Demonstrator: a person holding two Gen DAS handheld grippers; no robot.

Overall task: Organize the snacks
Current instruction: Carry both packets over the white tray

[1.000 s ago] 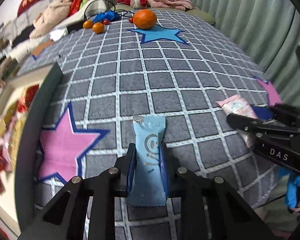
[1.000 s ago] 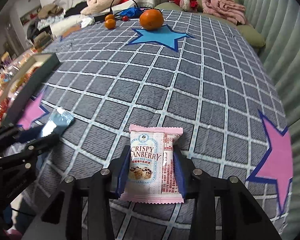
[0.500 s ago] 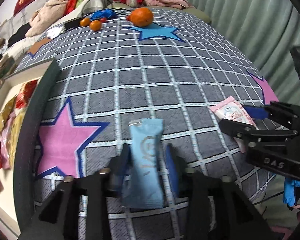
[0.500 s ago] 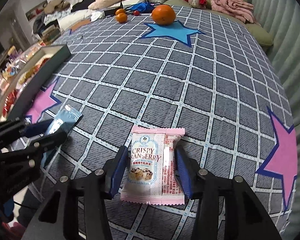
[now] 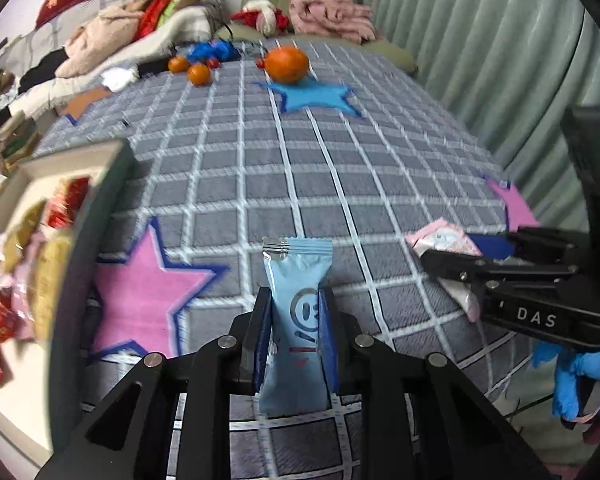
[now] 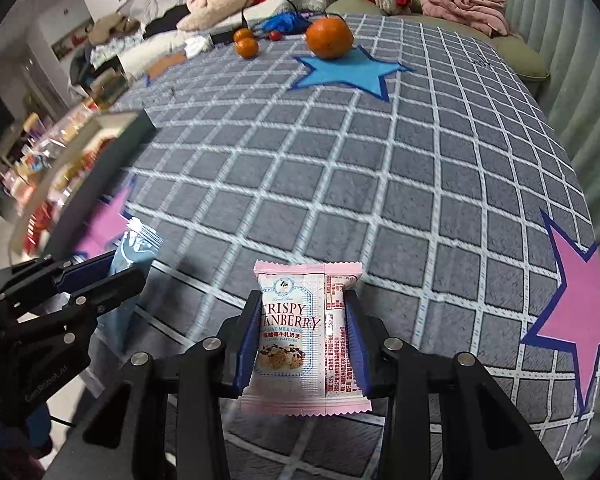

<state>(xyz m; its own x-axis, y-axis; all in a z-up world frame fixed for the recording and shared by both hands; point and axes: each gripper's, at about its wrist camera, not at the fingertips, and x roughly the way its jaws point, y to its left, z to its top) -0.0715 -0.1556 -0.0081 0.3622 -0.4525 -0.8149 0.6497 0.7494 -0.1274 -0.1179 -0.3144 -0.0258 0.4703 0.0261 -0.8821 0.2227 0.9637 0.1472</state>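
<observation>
My left gripper (image 5: 295, 304) is shut on a light blue snack packet (image 5: 298, 280) and holds it above the checked cloth. My right gripper (image 6: 302, 312) is shut on a pink "Crispy Cranberry" snack packet (image 6: 304, 332), lifted off the cloth. In the left wrist view the right gripper (image 5: 452, 256) shows at the right with the pink packet (image 5: 440, 238). In the right wrist view the left gripper (image 6: 112, 272) shows at the left with the blue packet (image 6: 134, 250). A dark-rimmed snack tray (image 5: 96, 216) with several wrapped snacks lies at the left.
A large orange (image 6: 329, 38) sits on a blue star (image 6: 348, 70) at the far end, with two small oranges (image 6: 246, 44) beside it. Clothes and cushions pile up beyond the table (image 6: 380, 160). A curtain (image 5: 480, 40) hangs at the right.
Both grippers have risen and drawn back with their packets, and both have tightened on them. The tray now sits closer at the left in both views.
</observation>
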